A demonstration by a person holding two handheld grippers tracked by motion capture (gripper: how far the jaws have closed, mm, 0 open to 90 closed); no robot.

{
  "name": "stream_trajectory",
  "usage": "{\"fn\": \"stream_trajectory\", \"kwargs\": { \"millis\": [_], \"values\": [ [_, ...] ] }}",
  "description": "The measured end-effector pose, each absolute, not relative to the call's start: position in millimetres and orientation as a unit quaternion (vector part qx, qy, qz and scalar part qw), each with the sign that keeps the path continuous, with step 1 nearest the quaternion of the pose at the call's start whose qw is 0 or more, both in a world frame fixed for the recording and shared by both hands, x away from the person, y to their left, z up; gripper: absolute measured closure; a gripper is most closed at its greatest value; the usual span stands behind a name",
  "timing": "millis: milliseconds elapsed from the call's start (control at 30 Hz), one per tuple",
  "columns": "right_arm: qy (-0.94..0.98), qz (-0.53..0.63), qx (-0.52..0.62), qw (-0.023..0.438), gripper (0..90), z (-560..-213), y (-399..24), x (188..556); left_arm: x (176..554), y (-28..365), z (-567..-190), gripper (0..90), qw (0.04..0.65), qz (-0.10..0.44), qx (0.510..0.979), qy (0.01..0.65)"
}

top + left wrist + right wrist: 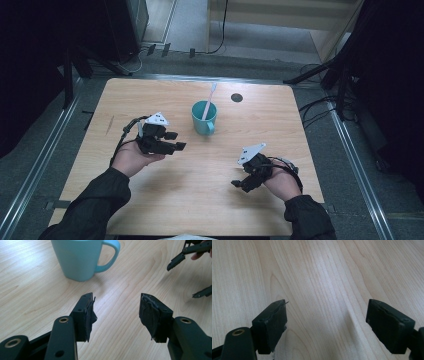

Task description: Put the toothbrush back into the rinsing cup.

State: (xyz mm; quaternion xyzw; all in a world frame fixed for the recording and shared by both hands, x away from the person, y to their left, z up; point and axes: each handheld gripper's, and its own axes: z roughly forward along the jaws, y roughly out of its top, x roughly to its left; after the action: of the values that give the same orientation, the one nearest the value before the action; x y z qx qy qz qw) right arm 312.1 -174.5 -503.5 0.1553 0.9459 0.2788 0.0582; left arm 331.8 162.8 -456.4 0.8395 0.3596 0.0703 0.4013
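At the left of a wooden table (150, 210), the left gripper (176, 140) hung with jaws spread and empty, pointing right toward a teal mug (204, 117). The mug stood at centre, a toothbrush (209, 98) leaning inside it, beside a dark hole (237, 97) at the far edge. Near right, the right gripper (239, 186) was released, grasping nothing.

table (150, 97): light wood, round dark hole near far edge | floor (190, 22): grey beyond table | cables (315, 107): right of table | surroundings: dark
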Motion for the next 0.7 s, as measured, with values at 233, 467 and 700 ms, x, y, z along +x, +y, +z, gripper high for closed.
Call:
{"fn": "stream_trajectory", "kwargs": {
  "millis": [233,467,700],
  "values": [
    [0.947,0.279,0.146,0.056,17.0,-501.9,-170.0,315.3,323.5,170.7,-462.7,44.9,0.396,0.073,0.841,0.363],
    [0.950,0.275,0.138,0.053,17.0,-503.2,-164.0,316.6,315.8,180.8,-467.3,44.1,0.391,0.077,0.840,0.368],
    [0.952,0.273,0.133,0.048,17.0,-503.7,-159.2,320.3,306.1,189.4,-473.0,43.6,0.382,0.074,0.843,0.373]
  ]
}}
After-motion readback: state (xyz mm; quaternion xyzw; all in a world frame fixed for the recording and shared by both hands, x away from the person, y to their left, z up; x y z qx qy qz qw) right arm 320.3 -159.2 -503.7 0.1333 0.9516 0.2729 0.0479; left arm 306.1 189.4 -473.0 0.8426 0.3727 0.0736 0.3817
